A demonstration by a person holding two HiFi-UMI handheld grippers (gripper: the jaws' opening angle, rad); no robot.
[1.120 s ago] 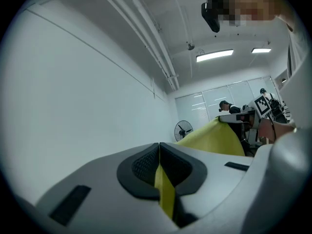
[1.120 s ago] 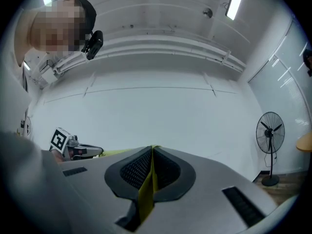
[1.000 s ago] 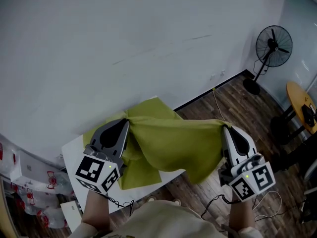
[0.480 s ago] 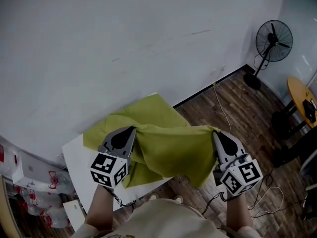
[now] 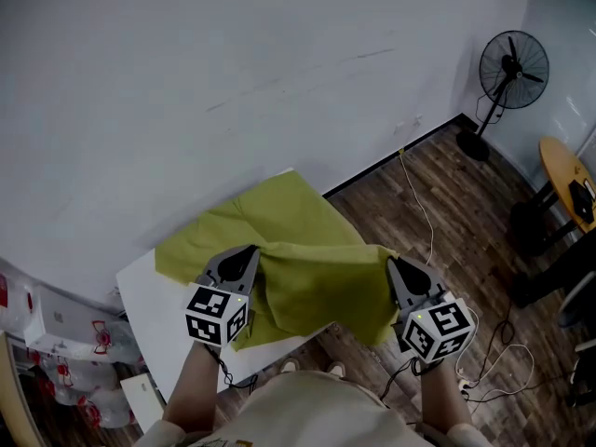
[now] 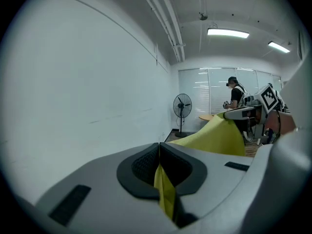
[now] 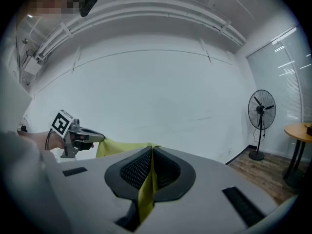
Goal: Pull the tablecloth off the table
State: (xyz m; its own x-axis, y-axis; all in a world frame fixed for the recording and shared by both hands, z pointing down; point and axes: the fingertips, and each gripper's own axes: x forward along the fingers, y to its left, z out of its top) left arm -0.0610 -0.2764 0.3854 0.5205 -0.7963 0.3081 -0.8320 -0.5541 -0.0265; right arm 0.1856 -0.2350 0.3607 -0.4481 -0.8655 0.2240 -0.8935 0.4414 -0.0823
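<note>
Inside left gripper (image 6: pixel 159 146) — tablecloth (image 6: pixel 219 138), clamped.

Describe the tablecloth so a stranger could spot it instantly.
In front of the big white wall stands a small white table. The tablecloth is the yellow-green fabric partly on it, the only coloured cloth, pinched by the left gripper and right gripper.

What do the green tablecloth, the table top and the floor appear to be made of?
Tablecloth: thin woven fabric, matte yellow-green; it folds and drapes softly.
Table: smooth white top, perhaps laminate or painted board; the look leaves it open.
Floor: dark brown planks with grain lines, wood or wood-look laminate.
</note>
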